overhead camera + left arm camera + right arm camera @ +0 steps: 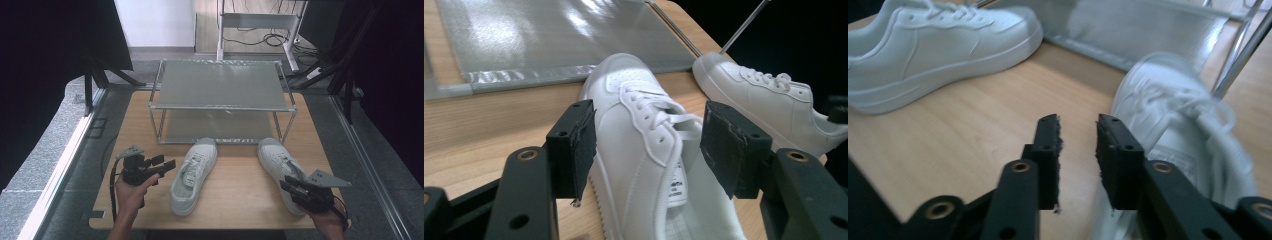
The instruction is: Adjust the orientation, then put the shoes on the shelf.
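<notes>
White leather left shoe (644,150) framed by wide-open left gripper (649,145); right gripper (1078,150), narrow gap, empty, beside right shoe (1173,130); best closed squarely across the upper before lifting.

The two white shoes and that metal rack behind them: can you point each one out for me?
left shoe (192,175), high view, on its laces.
right shoe (276,159), high view, on its laced upper.
metal rack (220,85), high view, on its top shelf.
</notes>
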`<state>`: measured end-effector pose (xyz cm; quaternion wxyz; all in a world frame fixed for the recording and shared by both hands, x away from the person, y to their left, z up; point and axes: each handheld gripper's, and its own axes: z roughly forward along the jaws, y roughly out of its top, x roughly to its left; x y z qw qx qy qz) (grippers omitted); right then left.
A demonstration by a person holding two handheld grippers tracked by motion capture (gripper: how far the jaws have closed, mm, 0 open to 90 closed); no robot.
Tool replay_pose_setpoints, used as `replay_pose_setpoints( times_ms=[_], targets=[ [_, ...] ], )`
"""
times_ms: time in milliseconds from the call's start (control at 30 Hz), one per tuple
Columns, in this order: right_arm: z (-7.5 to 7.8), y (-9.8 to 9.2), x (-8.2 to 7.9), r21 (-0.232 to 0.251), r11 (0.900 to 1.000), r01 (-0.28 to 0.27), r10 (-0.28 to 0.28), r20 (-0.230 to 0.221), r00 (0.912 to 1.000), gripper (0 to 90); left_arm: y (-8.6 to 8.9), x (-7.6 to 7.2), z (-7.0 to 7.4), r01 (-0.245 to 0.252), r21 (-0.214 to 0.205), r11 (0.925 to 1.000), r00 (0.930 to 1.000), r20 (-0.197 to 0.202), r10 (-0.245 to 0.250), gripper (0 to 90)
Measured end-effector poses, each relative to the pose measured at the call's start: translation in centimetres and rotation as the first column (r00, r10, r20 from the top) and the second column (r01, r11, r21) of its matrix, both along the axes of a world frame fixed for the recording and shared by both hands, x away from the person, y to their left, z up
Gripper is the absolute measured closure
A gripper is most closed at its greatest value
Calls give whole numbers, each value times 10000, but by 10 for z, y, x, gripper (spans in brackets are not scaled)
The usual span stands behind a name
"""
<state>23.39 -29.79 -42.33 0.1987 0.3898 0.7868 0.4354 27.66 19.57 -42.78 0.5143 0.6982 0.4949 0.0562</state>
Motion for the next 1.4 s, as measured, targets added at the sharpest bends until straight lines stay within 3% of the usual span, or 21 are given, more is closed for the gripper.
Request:
replay_pose_setpoints(
  times_ms=[233, 300, 400, 533, 833, 1033, 1400],
  targets=[
    [15, -9, 23, 44, 9996, 288, -290, 503, 9983, 580, -5, -1, 4, 164, 210, 9996, 9998, 136, -167, 391],
    [21, -14, 32, -191, 9986, 497, -485, 578, 9971, 548, -6, 1, 7, 209, 304, 9993, 9996, 180, -215, 392],
    [20, -20, 39, -312, 9964, 792, -774, 541, 9955, 536, -10, 3, 7, 290, 327, 9990, 9995, 109, -293, 414],
    [14, -28, 38, -35, 9936, 1127, -1122, 665, 9915, 529, -20, 4, 5, 550, 590, 9967, 9985, 49, -554, 430],
    [3, -40, 38, 75, 9888, 1493, -1495, 230, 9885, 511, -30, 6, -2, 729, 1231, 9897, 9973, -203, -709, 456],
    [-5, -40, 37, -233, 9869, 1593, -1593, 30, 9872, 509, -35, 7, -14, 722, 1713, 9826, 9966, -524, -641, 477],
    [-12, -42, 45, -526, 9832, 1747, -1768, -390, 9835, 518, -43, 14, -23, 574, 2408, 9689, 9966, -712, -413, 490]
  ],
)
